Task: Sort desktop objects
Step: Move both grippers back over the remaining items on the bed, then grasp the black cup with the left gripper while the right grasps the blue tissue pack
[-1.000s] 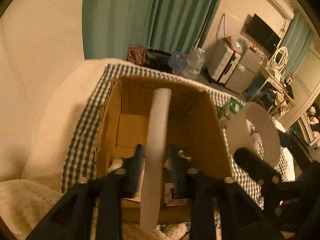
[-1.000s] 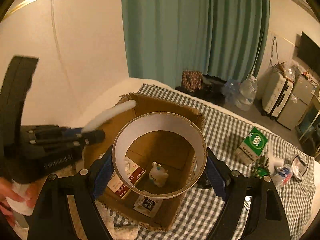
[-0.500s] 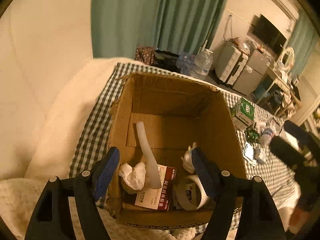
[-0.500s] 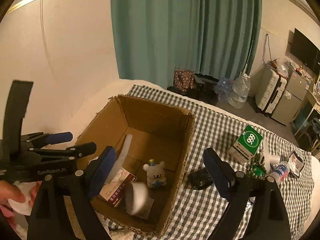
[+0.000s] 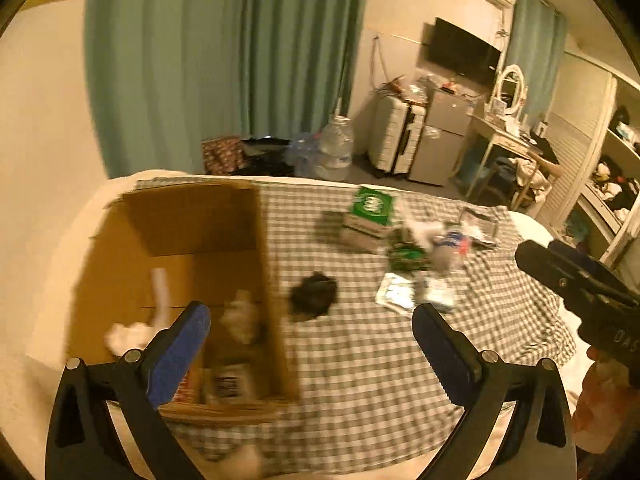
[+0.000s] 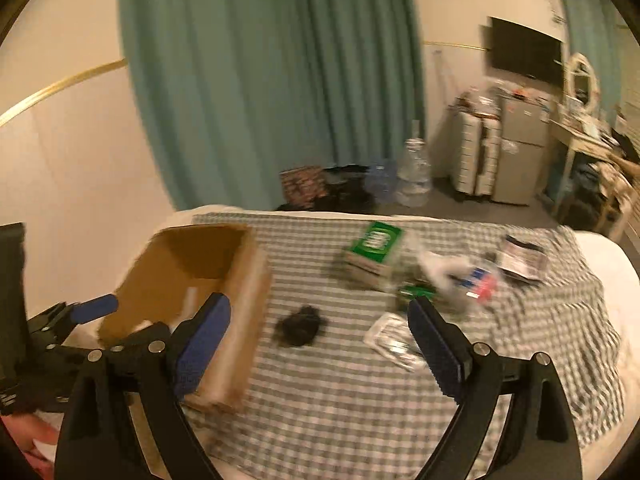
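Note:
An open cardboard box (image 5: 208, 240) sits at the left of the checked cloth and holds a white tube (image 5: 160, 284), crumpled paper and small packets. My left gripper (image 5: 308, 312) hangs over the box's right wall, its jaws opening with nothing between them. My right gripper (image 6: 319, 302) stands open and empty above a black clump (image 6: 300, 326), with the box (image 6: 192, 264) to its left. A green carton (image 6: 374, 244), a clear packet (image 6: 390, 340) and a loose heap of small items (image 6: 460, 276) lie further right.
The checked cloth (image 5: 360, 360) covers a white bed. In the left wrist view the right gripper's body (image 5: 580, 292) and a hand show at the right edge. Behind the bed are teal curtains, water bottles (image 5: 336, 148), a suitcase, a small fridge and a desk.
The left gripper let go of the white tube and the right one let go of the white ring; both now lie in the box. Both grippers opened wider and swung right over the cloth.

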A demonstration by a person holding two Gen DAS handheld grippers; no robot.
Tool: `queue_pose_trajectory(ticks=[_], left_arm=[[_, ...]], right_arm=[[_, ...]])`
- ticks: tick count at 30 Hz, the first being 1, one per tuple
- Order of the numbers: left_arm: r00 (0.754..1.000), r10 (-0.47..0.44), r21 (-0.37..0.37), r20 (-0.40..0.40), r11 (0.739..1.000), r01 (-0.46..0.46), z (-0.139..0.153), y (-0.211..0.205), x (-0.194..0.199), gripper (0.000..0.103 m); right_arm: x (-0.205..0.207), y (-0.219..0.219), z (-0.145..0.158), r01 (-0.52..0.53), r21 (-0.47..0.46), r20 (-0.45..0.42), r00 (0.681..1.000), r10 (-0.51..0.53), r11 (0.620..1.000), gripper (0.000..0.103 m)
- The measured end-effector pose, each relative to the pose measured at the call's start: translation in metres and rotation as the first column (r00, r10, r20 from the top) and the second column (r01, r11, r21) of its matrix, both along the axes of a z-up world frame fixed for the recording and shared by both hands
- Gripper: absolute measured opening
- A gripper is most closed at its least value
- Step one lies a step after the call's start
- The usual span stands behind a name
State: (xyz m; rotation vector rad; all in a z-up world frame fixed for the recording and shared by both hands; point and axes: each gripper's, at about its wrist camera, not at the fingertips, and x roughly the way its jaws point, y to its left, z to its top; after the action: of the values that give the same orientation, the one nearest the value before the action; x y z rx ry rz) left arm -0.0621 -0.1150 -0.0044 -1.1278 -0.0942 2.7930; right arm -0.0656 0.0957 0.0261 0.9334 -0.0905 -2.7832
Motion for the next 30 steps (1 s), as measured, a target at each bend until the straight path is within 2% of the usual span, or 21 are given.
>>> queue_pose_trajectory(ticks=[4,9,16,20,22,26,30], left_arm=[[0.999,0.008,-0.012,0.031,1.0,-0.007,-0.022,0.052,-0.009,0.103],[0.998,0.028,-0.094,0.054,0.995,-0.023,-0.057,0.092,-0.027,0.103],[0.985,0.132,-0.102,0.11,0.987,-0.121,-0.118,0.105,-0.065,0.103],[0.973,0.191,-0.119,0.128,0.977,-0.177,-0.153,0.101,-0.092,0.103],[0.965,0.234,-0.121,0.119,0.968,-0.22,-0.167,0.095,-0.104,0.103],[0.948,0.313,-0.164,0.054,0.939,-0.301,-0.189,0.085,-0.116,0.103],[0.964,0.265,-0.22,-0.029,0.939,-0.265,-0.201,0.094,-0.118,0.103]], right_arm=[[0.006,0.051,-0.017,0.056,0.008,0.013,0.998,-0.056,0.998,0.091],[0.004,0.086,-0.052,0.073,-0.028,0.054,0.996,-0.071,0.997,0.091],[-0.023,0.101,-0.103,0.048,-0.025,0.114,0.992,-0.045,0.999,0.091],[-0.049,0.102,-0.128,0.031,0.01,0.132,0.991,-0.032,0.999,0.091],[-0.067,0.101,-0.145,0.027,0.013,0.154,0.988,-0.029,1.0,0.091],[-0.095,0.097,-0.176,0.023,0.014,0.201,0.979,-0.025,1.0,0.091],[-0.116,0.091,-0.198,0.008,0.021,0.226,0.974,-0.012,1.0,0.091]])
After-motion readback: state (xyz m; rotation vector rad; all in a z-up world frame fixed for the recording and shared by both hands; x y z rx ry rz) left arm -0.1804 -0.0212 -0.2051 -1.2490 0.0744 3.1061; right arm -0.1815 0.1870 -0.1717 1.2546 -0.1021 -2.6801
